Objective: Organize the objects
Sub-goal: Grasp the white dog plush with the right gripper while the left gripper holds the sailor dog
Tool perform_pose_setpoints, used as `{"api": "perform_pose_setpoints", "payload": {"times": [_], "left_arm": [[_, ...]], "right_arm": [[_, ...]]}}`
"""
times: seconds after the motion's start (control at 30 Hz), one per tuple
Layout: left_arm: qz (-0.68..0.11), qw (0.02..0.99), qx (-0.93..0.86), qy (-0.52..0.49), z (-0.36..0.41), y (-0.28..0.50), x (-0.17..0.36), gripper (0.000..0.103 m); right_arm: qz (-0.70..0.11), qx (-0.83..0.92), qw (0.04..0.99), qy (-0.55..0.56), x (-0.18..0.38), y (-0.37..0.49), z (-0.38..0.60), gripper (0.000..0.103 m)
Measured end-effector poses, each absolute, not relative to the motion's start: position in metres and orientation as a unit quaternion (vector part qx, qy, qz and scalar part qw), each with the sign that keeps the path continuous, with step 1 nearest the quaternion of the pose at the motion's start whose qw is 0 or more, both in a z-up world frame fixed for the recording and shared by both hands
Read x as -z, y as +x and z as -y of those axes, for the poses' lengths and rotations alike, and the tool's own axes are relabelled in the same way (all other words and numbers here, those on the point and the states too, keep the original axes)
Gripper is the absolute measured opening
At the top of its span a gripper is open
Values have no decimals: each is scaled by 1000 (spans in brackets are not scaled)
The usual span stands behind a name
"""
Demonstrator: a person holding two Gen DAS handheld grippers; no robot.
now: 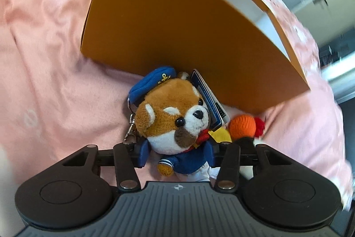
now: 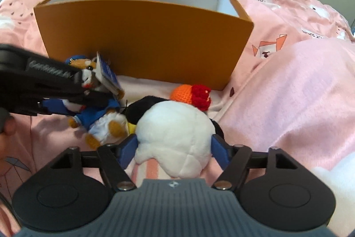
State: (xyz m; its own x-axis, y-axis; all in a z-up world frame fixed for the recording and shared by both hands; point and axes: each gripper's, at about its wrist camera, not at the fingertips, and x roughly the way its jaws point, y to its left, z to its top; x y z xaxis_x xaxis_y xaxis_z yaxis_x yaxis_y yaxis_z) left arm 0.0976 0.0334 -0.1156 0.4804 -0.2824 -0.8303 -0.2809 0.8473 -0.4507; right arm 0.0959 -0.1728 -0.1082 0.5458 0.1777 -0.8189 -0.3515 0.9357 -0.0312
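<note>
Three soft toys lie on the bed's pink blanket (image 2: 288, 92), all just in front of one orange box (image 2: 144, 37). The box is open at the top and white inside; nothing shows in the part of its interior that can be seen.

The first toy is a brown-and-white plush dog (image 1: 175, 117) in a blue sailor cap and jacket, leaning against the box wall. The left tongs (image 1: 177, 154) are closed around its body, blue pads pressed on both sides of the jacket. A metal clip hangs at about 9 o'clock from its head, and a blue tag (image 1: 209, 99) sticks out at 2 o'clock; the print on the tag is too small to read.

The second is a white and black plush (image 2: 175, 137), held between the pads of the right tongs (image 2: 174, 148); its face is turned away, so what animal it is stays unclear. The third is a small orange and red crocheted ball (image 2: 190, 93), at 12 o'clock from the white plush, close to the box's near corner and partly hidden behind it.

Raised lettering runs along the left tongs' arm in the right view, too blurred to make out. The blanket's far edge carries cartoon prints and a cut-off scrap of writing.
</note>
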Motion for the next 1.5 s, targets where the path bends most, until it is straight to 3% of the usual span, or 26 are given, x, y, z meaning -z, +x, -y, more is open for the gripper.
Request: {"api": "perform_pose_setpoints", "payload": {"times": [0.5,0.8,0.9,1.03,1.3,1.5], "left_arm": [[-561,822,41,-90,-41,49,66,52],[-529,836,41,-139,-50,56,98,56],[-520,840,41,-148,-53,53,97,56],[-509,845,39,-161,-58,47,91,56],[-502,846,35,-177,-62,45,87,56],[-497,848,38,-180,-59,47,89,56]], "right_arm": [[-414,-288,863,39,77,88,167,67],[-503,-277,810,121,109,102,176,68],[-493,-253,828,82,99,91,176,75],[-476,-215,852,31,87,82,177,74],[-477,-140,868,3,79,77,200,25],[-464,-155,871,32,71,74,209,26]]}}
